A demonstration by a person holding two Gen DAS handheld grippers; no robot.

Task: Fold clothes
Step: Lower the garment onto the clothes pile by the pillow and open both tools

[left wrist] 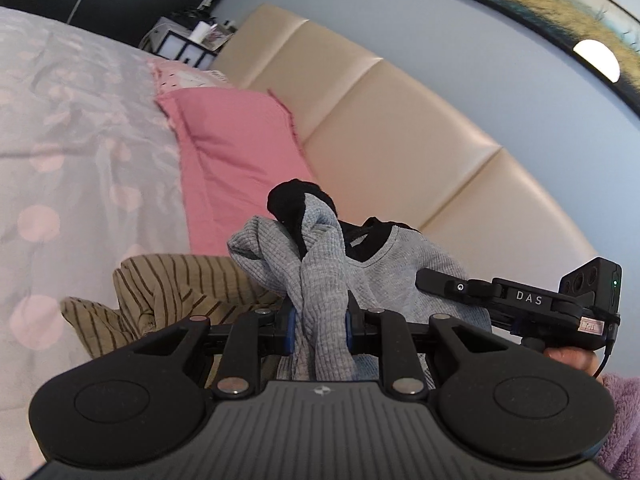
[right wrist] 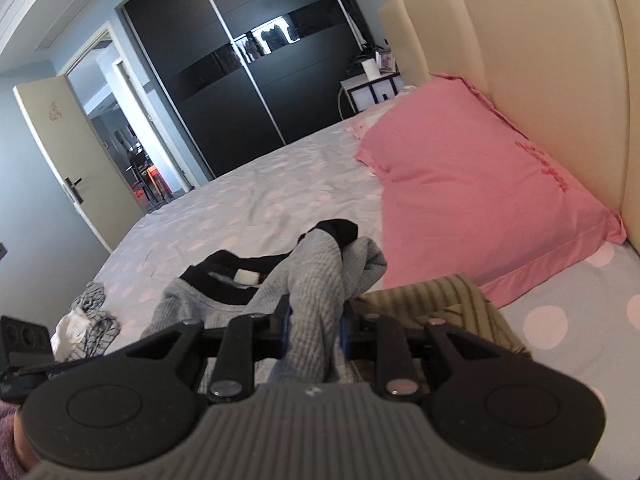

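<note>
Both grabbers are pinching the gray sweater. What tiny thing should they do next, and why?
Probably lower the gray sweater onto the bare bedspread and spread it flat. The left gripper and right gripper each have their jaws shut on a bunched sleeve, so the sweater hangs crumpled, partly over the striped garment. It seems too bunched to fold neatly until it lies flat.

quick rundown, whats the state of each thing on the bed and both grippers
left gripper: shut on grey top
right gripper: shut on grey top
grey top: bunched, held by both grippers
striped garment: crumpled, unfolded
pink pillow: lying against headboard
door: open
</note>
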